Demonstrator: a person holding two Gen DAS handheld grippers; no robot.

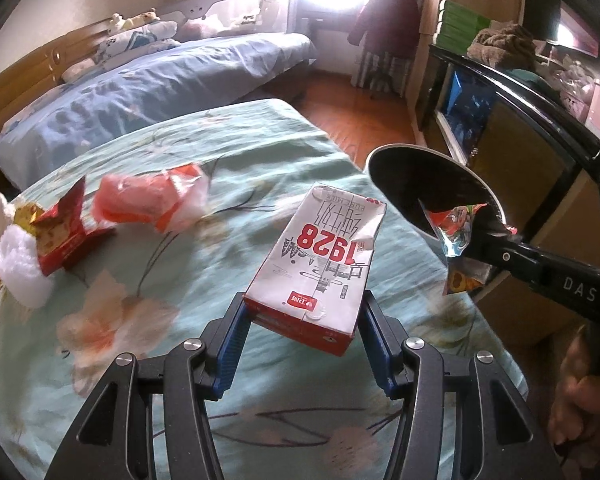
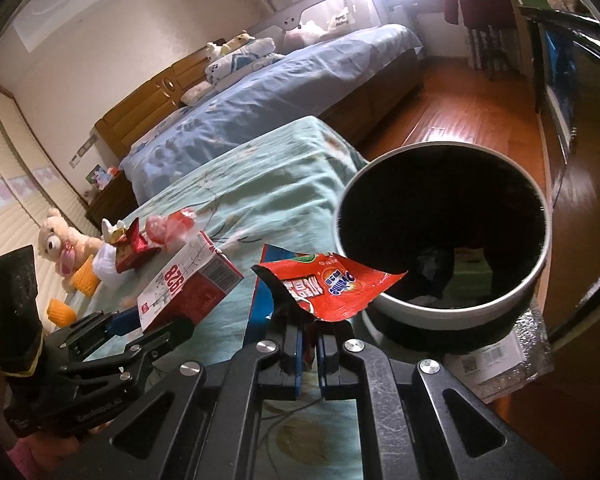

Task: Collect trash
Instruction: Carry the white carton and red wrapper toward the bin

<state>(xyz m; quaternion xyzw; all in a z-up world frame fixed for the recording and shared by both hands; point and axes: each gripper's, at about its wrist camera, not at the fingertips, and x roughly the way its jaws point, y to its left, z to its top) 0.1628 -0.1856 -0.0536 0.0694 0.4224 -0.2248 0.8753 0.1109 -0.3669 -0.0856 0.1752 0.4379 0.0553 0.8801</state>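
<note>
The bin stands open-mouthed just beside the teal-covered bed, and both pieces should be carried fully over its rim before either grip lets go, the wider one dropped first. The milk carton sits clamped between the blue pads of the left gripper, lifted off the bedding and short of the bin. The red snack wrapper is pinched in the closed right gripper, its free edge apparently overlapping the rim. More wrappers lie farther up the bed.
</note>
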